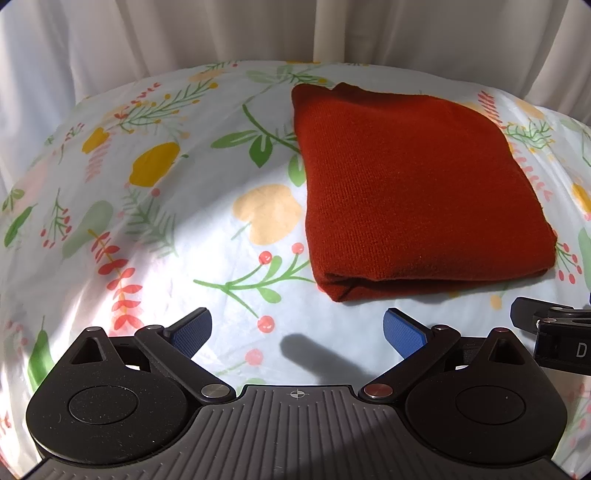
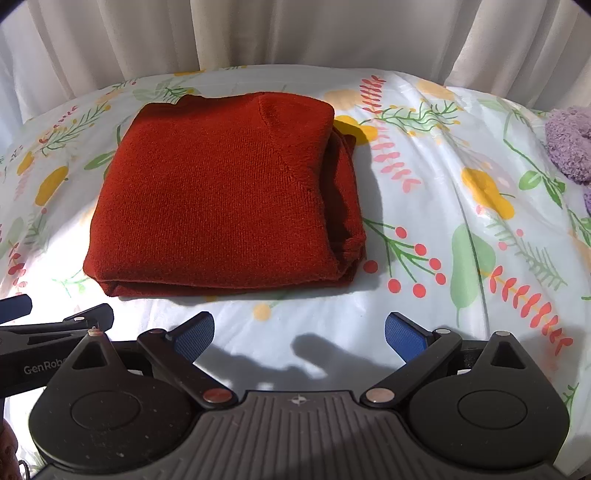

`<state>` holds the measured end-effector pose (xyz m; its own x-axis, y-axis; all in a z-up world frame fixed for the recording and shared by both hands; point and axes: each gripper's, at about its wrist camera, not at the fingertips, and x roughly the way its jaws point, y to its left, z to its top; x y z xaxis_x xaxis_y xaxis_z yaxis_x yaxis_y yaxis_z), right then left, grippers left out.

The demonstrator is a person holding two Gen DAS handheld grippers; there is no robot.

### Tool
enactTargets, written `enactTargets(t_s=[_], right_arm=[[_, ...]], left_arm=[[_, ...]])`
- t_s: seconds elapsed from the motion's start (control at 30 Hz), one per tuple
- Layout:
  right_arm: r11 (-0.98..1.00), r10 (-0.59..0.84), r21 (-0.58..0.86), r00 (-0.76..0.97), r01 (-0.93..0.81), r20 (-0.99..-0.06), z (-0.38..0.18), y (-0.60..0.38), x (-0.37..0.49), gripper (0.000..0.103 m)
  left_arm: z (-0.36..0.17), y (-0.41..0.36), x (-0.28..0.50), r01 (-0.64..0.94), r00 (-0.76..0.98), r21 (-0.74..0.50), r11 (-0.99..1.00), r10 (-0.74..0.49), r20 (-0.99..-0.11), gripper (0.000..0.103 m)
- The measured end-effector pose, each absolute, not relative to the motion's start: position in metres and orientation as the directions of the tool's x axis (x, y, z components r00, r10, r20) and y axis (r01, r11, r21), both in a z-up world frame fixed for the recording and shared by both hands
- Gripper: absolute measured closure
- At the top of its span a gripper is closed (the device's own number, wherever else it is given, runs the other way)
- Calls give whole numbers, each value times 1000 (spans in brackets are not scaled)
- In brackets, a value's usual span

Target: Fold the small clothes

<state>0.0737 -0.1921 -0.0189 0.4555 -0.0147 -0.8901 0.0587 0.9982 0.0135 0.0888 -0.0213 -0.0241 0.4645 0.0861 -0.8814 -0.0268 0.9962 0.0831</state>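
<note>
On the flowered sheet [image 1: 155,229], under strong sun, behind it a white curtain [image 2: 295,33] in hanging folds. The sheet is white with printed leaves, berries and yellow fruit; it covers the whole surface.

Rust-red knitted garment [image 1: 413,184] lies folded into a thick rectangle, flat on the sheet. In the left view it sits ahead of the fingers and off to the right; its near folded edge is just beyond the right fingertip, not touching. In the right view the same garment [image 2: 218,199] sits ahead and to the left, layered edges showing at its right side, near edge short of the fingertips.

A fluffy lilac thing [image 2: 569,147] at the far right edge, well apart from the garment; what it is cannot be told.

Left gripper [image 1: 297,332]: fingers spread wide, blue pads [image 1: 192,334] facing inward, nothing between them, only sheet and shadow below. Right gripper [image 2: 299,334]: likewise spread wide, blue pads [image 2: 406,338] empty, touching nothing. The two grippers are side by side, each showing at the edge of the other's view.
</note>
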Motion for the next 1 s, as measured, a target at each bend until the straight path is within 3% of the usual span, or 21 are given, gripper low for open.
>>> enactTargets(t_s=[1.0], right_arm=[[998, -20, 6, 449, 56, -893, -17, -192, 77, 4]], left_arm=[[-25, -24, 93, -6, 452, 99, 995, 91, -887, 1]])
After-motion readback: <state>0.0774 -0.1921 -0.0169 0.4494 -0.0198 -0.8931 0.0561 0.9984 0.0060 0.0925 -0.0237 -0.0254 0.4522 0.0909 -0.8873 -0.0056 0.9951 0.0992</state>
